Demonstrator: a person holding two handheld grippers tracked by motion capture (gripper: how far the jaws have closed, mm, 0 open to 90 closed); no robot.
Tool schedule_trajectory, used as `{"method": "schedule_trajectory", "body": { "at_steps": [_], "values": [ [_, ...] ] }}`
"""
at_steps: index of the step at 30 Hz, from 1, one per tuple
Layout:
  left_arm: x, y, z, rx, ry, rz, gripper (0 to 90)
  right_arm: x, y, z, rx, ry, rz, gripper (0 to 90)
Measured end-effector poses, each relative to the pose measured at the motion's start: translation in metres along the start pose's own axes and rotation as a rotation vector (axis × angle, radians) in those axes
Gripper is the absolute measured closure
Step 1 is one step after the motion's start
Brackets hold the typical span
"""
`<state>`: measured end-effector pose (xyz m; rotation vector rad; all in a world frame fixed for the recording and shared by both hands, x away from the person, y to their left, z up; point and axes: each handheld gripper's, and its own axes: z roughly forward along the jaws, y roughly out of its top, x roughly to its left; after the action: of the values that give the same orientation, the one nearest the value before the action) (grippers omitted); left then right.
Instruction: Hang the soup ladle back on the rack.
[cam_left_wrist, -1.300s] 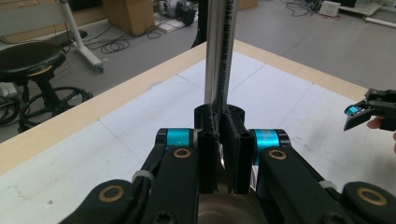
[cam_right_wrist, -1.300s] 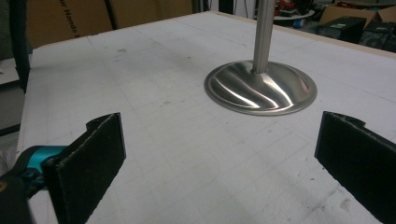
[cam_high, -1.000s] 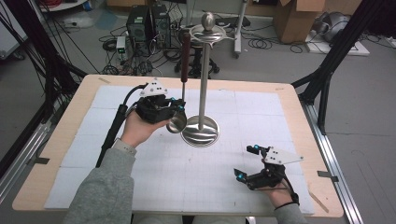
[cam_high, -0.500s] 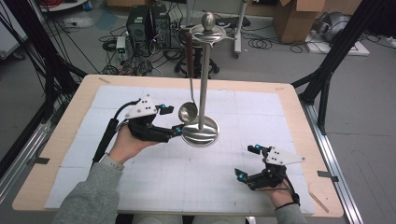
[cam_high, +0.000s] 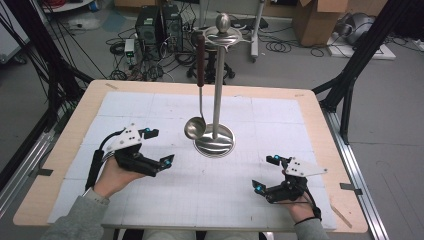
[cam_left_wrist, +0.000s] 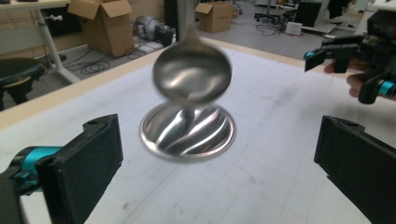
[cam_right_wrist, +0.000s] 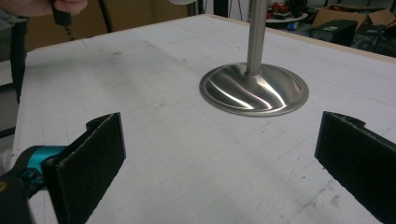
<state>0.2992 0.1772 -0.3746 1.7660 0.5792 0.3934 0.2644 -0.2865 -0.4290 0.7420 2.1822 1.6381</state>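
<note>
The wooden surface (cam_high: 60, 150) is covered over most of its top by a white gridded mat (cam_high: 200, 190), and round it on the floor lie cables, black boxes and cardboard cartons. Near the middle of the mat stands a steel utensil stand (cam_high: 218, 95): a round domed base (cam_high: 214, 141) resting flat on the mat, an upright pole rising from it and a ball at the top. From the stand's upper arm hangs a ladle (cam_high: 198, 90) with a dark handle; its bowl (cam_high: 195, 128) hangs just above the left edge of the base, and in the left gripper view the bowl (cam_left_wrist: 192, 71) looks blurred, hanging over the base (cam_left_wrist: 188, 132). The left tongs (cam_high: 159, 147), held in the person's left hand (cam_high: 112, 176), sit to the left of the stand, clear of the ladle, with their jaws spread wide and nothing between them; the left gripper view shows both black pads far apart with bare mat between. The right tongs (cam_high: 266, 173), held in the right hand (cam_high: 299, 207), lie near the front right part of the mat, well apart from the stand, jaws likewise spread and empty; the right gripper view shows the base (cam_right_wrist: 254, 89) and pole ahead of them. Grey sleeves (cam_high: 70, 225) enter from the near edge.
</note>
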Motion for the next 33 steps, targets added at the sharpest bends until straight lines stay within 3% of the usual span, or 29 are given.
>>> {"method": "schedule_trajectory", "body": {
  "at_steps": [5, 7, 21, 25, 33],
  "values": [
    [0.006, -0.017, -0.017, 0.009, 0.039, -0.008, 1.7, 0.000, 0.001, 0.000, -0.005, -0.003, -0.005, 0.7],
    [0.005, -0.022, -0.025, -0.015, 0.057, -0.008, 1.7, 0.001, 0.002, -0.001, -0.007, -0.002, -0.002, 0.7],
    [0.016, -0.043, -0.052, -0.049, 0.113, -0.060, 1.7, -0.002, 0.005, -0.006, -0.064, -0.036, 0.002, 0.6],
    [0.019, -0.046, -0.058, -0.051, 0.118, -0.110, 1.7, -0.003, 0.006, -0.009, -0.081, -0.054, 0.005, 0.7],
    [0.019, -0.051, -0.062, -0.022, 0.142, -0.081, 1.7, -0.006, 0.006, -0.013, -0.105, -0.082, 0.014, 0.6]
  ]
}}
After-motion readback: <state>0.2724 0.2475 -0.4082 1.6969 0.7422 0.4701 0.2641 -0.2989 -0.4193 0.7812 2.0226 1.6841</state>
